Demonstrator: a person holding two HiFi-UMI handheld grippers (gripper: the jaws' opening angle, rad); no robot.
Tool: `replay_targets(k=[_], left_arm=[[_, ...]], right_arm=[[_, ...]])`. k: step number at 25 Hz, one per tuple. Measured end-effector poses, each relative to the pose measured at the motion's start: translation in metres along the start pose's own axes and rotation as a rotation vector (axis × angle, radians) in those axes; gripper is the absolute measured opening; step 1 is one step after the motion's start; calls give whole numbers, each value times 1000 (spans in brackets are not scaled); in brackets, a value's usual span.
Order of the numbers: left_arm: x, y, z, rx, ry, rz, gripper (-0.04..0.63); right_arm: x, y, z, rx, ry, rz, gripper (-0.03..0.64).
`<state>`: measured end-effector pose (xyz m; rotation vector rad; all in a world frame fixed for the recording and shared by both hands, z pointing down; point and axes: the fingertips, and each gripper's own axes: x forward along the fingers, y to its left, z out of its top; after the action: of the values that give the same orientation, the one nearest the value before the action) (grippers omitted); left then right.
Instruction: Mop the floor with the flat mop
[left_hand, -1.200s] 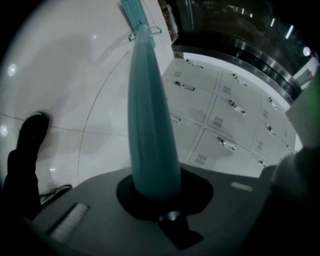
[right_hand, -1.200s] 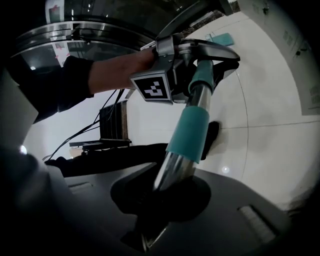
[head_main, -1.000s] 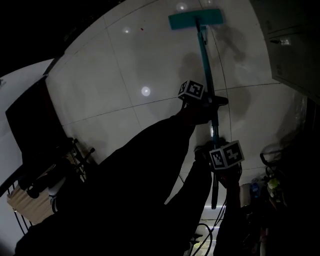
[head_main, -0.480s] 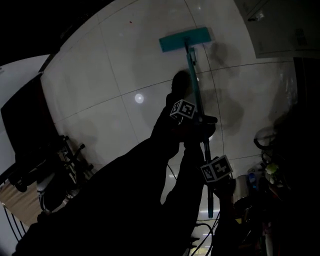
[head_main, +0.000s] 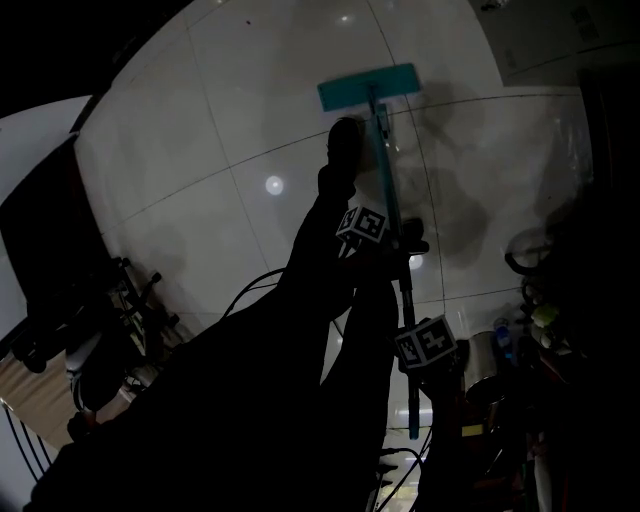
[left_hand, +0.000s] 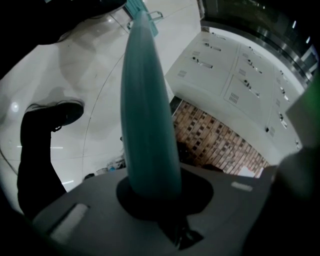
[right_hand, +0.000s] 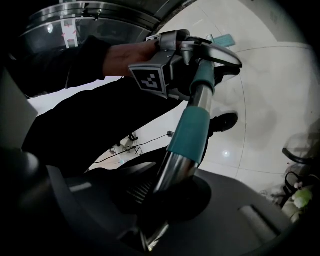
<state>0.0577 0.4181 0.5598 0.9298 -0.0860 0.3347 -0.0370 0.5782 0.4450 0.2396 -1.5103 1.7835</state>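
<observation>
The flat mop's teal head (head_main: 368, 87) lies flat on the pale tiled floor (head_main: 200, 150). Its handle (head_main: 392, 215) runs back toward me. My left gripper (head_main: 398, 243) is shut on the handle at mid-length, where the teal shaft (left_hand: 147, 110) passes between its jaws. Lower down, near the handle's end, my right gripper (head_main: 412, 365) is shut on the bare metal part (right_hand: 172, 170), just below a teal sleeve (right_hand: 190, 132). In the right gripper view the left gripper (right_hand: 197, 60) shows higher up the shaft. A dark shoe (head_main: 343, 135) stands left of the handle.
White lockers (head_main: 545, 40) line the far right, also in the left gripper view as lockers (left_hand: 235, 75). Bottles and clutter (head_main: 535, 325) crowd the right side. A dark cart with cables (head_main: 90, 290) stands at left. A wet-looking patch (head_main: 470, 215) marks the tiles right of the handle.
The mop head and both grippers sit lower in the head view than a second ago. A shoe has come forward beside the handle. Both grips stay the same.
</observation>
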Motion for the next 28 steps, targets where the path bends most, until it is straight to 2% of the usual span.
replay_targets(k=[5, 11, 20, 28], left_arm=[[-1, 2, 6, -14, -9, -9, 41], [-19, -21, 47, -10, -34, -27, 41], [-61, -96, 151, 8, -40, -45, 41], [-117, -166, 261, 25, -34, -71, 43]], right_arm=[[-3, 8, 14, 6, -15, 27, 69], [-18, 11, 59, 9, -11, 29, 69], [-65, 10, 174, 12, -17, 18, 69], [-105, 22, 309, 21, -27, 10, 69]])
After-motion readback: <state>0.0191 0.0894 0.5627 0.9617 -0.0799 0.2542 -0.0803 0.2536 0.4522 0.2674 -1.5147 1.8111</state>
